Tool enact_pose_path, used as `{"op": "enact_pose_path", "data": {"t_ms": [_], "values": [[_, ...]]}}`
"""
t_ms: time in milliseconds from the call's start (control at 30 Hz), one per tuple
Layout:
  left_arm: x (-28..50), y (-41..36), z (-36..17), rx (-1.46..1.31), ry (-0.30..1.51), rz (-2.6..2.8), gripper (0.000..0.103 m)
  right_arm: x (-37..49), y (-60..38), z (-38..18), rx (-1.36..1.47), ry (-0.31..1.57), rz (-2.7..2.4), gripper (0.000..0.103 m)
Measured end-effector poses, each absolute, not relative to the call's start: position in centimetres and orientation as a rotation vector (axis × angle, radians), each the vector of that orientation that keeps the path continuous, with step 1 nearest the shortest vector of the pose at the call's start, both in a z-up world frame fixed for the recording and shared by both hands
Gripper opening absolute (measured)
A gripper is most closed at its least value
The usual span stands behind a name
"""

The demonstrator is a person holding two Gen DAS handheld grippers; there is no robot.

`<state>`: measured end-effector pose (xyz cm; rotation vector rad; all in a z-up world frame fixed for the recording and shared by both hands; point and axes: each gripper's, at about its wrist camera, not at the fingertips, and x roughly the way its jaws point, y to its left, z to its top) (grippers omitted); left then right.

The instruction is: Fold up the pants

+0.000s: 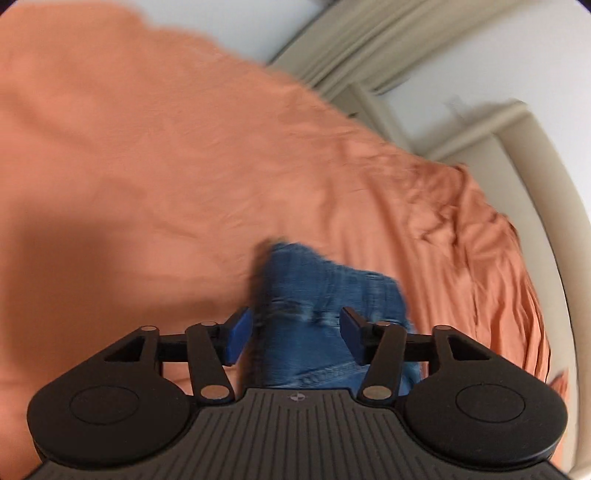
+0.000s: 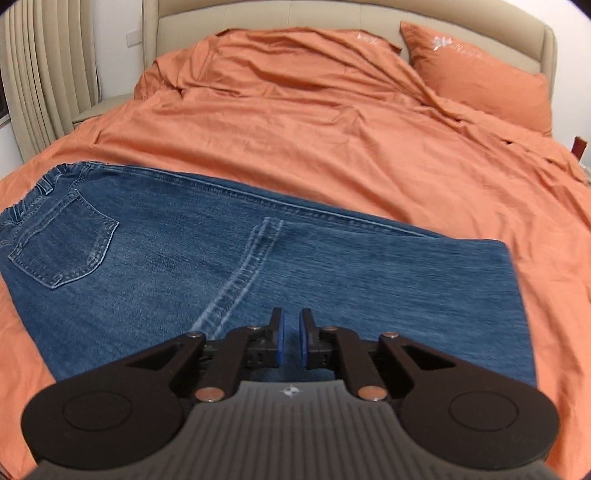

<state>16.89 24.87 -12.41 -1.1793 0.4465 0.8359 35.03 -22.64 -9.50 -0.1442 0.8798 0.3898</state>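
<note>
- The blue denim pants [image 2: 258,280] lie flat on the bed with the orange wrinkled sheet [image 2: 314,140], waistband at the left.
- A back pocket with light stitching [image 2: 64,243] faces up near the waistband.
- The black right claw with blue pads [image 2: 290,341] is above the near part of the pants; its jaws stand close together with a narrow gap, and hold nothing.
- An orange pillow [image 2: 480,77] leans at the beige padded headboard [image 2: 295,16].
- Beige pleated curtains [image 2: 40,70] hang at the far left.

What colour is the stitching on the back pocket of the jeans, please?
The back pocket of the jeans has light tan stitching; the right wrist view shows it best.
</note>
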Motion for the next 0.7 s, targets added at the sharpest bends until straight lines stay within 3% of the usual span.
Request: {"op": "enact_pose_path", "data": {"t_ms": [200,333,400,467,700], "values": [[18.2,27.2,-17.2,-1.397,0.480,0.821,0.068,37.7,-21.5,-11.0,-0.095,0.917,0.414,0.004],[20.1,27.3,-17.6,-1.349,0.481,0.832,0.066,39.1,-21.3,-12.0,-0.049,0.947,0.420,0.004],[20.7,26.9,-17.4,-1.316,0.483,0.840,0.060,39.7,-21.0,-12.8,-0.044,0.979,0.427,0.004],[21.1,26.7,-17.2,-1.274,0.480,0.837,0.046,40.0,-20.8,-13.6,-0.053,1.000,0.431,0.004],[20.9,24.7,-14.5,-1.170,0.402,0.795,0.019,39.9,-21.1,-13.7,-0.045,1.016,0.435,0.004]]}}
